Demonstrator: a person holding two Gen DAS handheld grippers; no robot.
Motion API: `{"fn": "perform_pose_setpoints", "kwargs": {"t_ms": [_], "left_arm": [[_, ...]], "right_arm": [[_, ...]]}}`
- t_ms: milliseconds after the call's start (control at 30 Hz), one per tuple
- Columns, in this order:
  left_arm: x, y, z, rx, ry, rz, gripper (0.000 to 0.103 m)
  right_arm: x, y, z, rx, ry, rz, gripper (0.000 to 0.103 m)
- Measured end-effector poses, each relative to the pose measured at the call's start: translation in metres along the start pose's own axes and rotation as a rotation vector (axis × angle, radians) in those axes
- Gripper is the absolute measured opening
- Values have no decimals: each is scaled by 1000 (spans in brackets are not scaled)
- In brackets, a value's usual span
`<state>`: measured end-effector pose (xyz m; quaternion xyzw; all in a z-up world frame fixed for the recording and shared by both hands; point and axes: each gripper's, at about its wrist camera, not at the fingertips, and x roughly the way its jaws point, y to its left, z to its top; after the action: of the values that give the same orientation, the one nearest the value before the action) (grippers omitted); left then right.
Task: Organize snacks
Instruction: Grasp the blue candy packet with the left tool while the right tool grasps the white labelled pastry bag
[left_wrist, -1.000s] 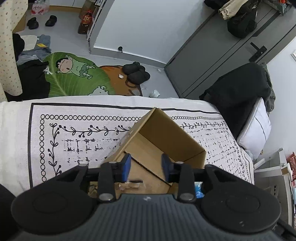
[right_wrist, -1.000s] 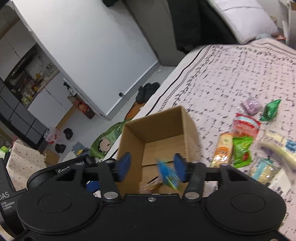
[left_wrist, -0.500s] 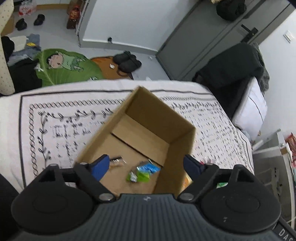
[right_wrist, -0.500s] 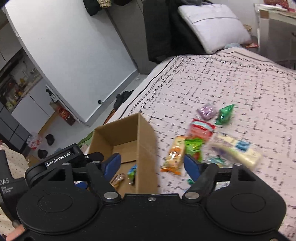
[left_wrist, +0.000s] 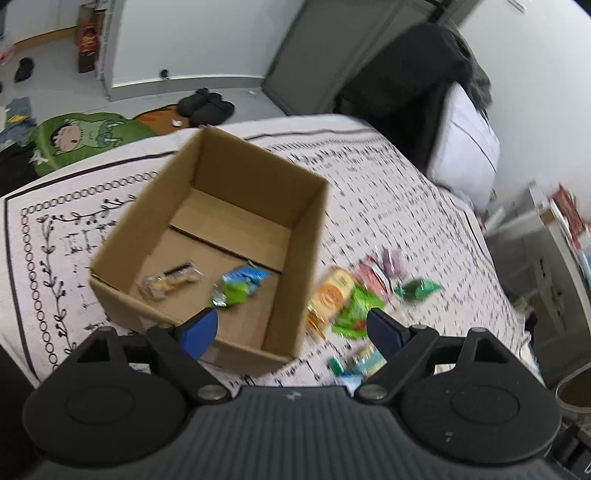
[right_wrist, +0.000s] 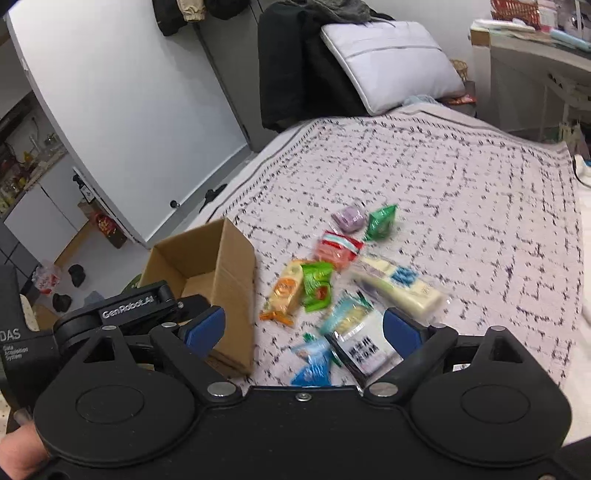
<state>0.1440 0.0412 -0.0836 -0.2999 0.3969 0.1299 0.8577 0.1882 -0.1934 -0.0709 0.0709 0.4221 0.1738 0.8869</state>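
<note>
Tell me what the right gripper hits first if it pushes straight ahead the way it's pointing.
Probably the white packet with black print lying on the patterned bedspread, just ahead between the open jaws of the right gripper. Depth is unclear; the blue wrapped snack beside it is about as near.

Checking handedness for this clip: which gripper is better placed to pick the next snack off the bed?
Probably the right gripper: open and empty, with the loose snacks between its jaws. The left gripper, also open, straddles the box corner, with the snacks off to its right.
</note>
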Motion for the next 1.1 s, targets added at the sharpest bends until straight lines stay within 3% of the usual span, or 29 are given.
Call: {"fn": "perform_pose_setpoints", "kwargs": {"t_ms": [567, 833, 1100], "left_arm": [[10, -41, -35, 204, 41, -74, 86], [38, -48, -57, 265, 114, -18, 83], [59, -53, -64, 270, 142, 30, 82]], "right_arm": [[-4, -50, -12, 163, 13, -29, 95], [27, -69, -20, 290, 68, 27, 88], [52, -83, -24, 368, 99, 59, 88]]}}
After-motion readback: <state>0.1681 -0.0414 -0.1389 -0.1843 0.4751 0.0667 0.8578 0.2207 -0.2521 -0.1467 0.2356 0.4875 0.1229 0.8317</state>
